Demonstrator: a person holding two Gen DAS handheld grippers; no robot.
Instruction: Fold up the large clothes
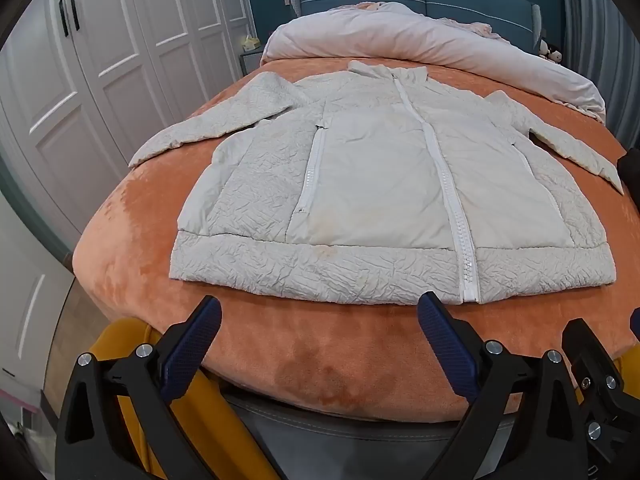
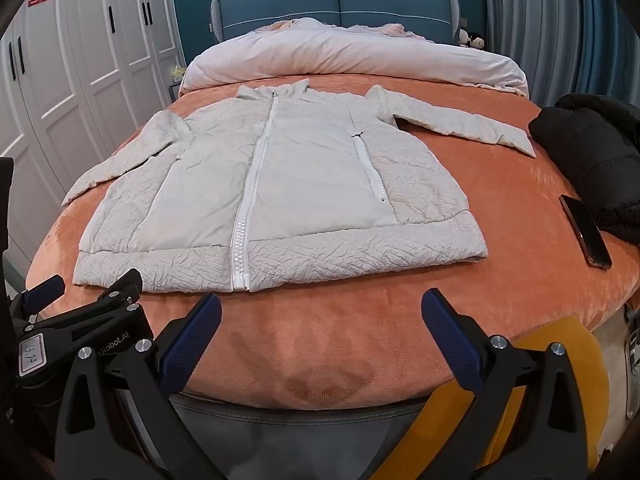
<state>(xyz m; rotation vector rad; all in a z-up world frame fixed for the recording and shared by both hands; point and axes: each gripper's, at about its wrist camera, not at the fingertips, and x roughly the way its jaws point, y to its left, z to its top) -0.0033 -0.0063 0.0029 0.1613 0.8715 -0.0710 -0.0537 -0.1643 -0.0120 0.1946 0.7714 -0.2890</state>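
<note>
**Background items, bedroom**

Orange blanket (image 2: pixel 400 320) covers the bed. Pale duvet (image 2: pixel 352 56) bunched at 12 o'clock before the blue headboard (image 2: pixel 336 4). Black garment (image 2: pixel 592 160) heaped at 3 o'clock; phone (image 2: pixel 586 230) just beside it. White wardrobe (image 2: pixel 80 72) at 9–10 o'clock, red paper cutouts on doors.

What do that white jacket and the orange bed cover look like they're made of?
The jacket looks like thin padded synthetic fabric: matte, with smooth front panels, crinkled sides and hem, and a white plastic-looking zipper. The bed cover seems to be plush fleece or velvet; its soft nap shows darker brushed patches.
</note>
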